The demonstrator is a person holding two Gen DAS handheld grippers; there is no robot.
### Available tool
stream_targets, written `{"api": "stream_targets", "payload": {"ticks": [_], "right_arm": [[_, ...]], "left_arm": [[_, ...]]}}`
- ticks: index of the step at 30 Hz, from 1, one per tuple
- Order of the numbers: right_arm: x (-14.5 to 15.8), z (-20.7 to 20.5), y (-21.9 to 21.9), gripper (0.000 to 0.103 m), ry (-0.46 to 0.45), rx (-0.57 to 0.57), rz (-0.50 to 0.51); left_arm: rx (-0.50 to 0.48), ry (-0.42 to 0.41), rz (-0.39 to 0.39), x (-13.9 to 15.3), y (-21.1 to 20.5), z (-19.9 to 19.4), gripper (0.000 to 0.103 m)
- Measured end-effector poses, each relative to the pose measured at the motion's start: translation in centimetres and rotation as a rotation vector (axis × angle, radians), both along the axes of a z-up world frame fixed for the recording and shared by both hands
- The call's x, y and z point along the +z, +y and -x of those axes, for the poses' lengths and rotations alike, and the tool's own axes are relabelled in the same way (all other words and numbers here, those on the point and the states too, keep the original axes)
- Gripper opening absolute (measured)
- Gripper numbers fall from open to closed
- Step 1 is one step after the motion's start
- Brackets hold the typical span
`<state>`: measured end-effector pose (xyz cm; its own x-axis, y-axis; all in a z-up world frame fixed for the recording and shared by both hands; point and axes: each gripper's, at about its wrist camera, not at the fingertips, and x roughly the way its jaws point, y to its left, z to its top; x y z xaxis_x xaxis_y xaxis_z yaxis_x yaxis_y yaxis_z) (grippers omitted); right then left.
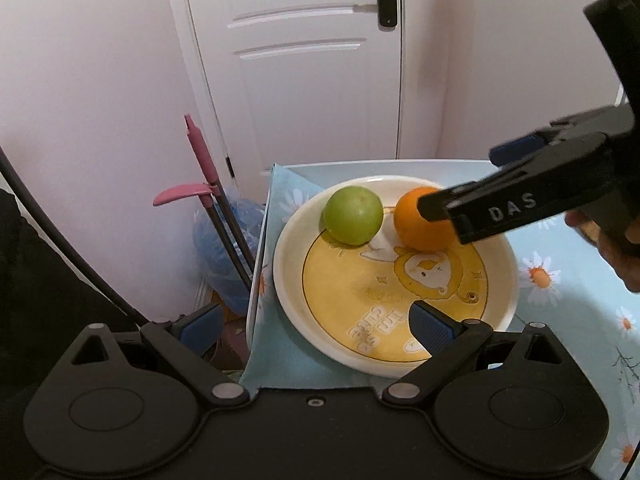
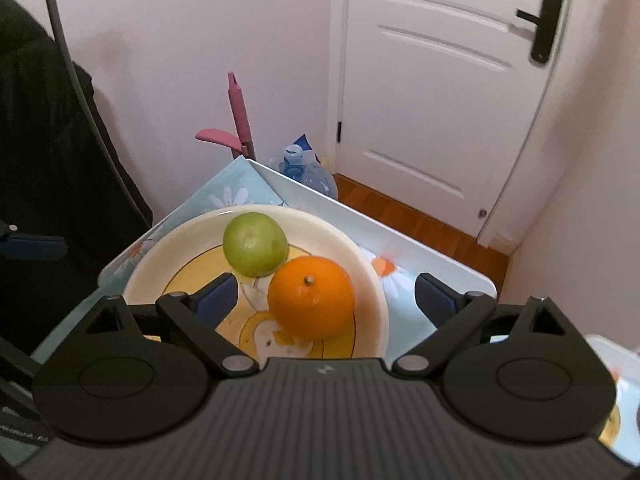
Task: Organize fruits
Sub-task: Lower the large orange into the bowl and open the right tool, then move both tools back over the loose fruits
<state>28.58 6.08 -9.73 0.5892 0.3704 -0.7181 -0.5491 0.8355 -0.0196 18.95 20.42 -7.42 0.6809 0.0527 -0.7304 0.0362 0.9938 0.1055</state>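
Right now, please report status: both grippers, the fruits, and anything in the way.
Left gripper open, empty. Right gripper open around the orange, pads clear. Orange and green fruit on the plate. Nothing in the way.

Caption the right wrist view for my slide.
Open right gripper straddles an orange beside a green fruit on a plate.

It was a home: a white panelled door (image 2: pixel 448 92) with a black lever handle (image 2: pixel 540 24), pink walls, wooden floor (image 2: pixel 420 224), and a daisy-print cloth (image 1: pixel 560 264) over the surface.
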Motion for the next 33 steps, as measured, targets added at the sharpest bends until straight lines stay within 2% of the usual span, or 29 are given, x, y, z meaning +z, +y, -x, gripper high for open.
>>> {"api": "stream_targets", "payload": {"ticks": [7,17,24,33], "right_arm": [[2.5,2.3,-2.2,0.103,-0.005,-0.091,-0.007],[5.7,6.0,-6.5,0.103,-0.023,-0.240,-0.022],[7.7,10.2,-12.4,0.103,-0.055,-0.323,-0.043],[8.7,16.2,-22.2,0.103,-0.077,-0.384,-0.047]], "left_arm": [[-0.017,-0.033,-0.025,1.5,-0.7,0.6,0.101],[-0.108,-0.079,-0.023,3.2,-2.1,1.4,0.101],[-0.159,-0.114,-0.018,4.9,-4.5,3.5,0.101],[-0.145,-0.157,-0.004,6.9,-9.9,8.3,0.101]]}}
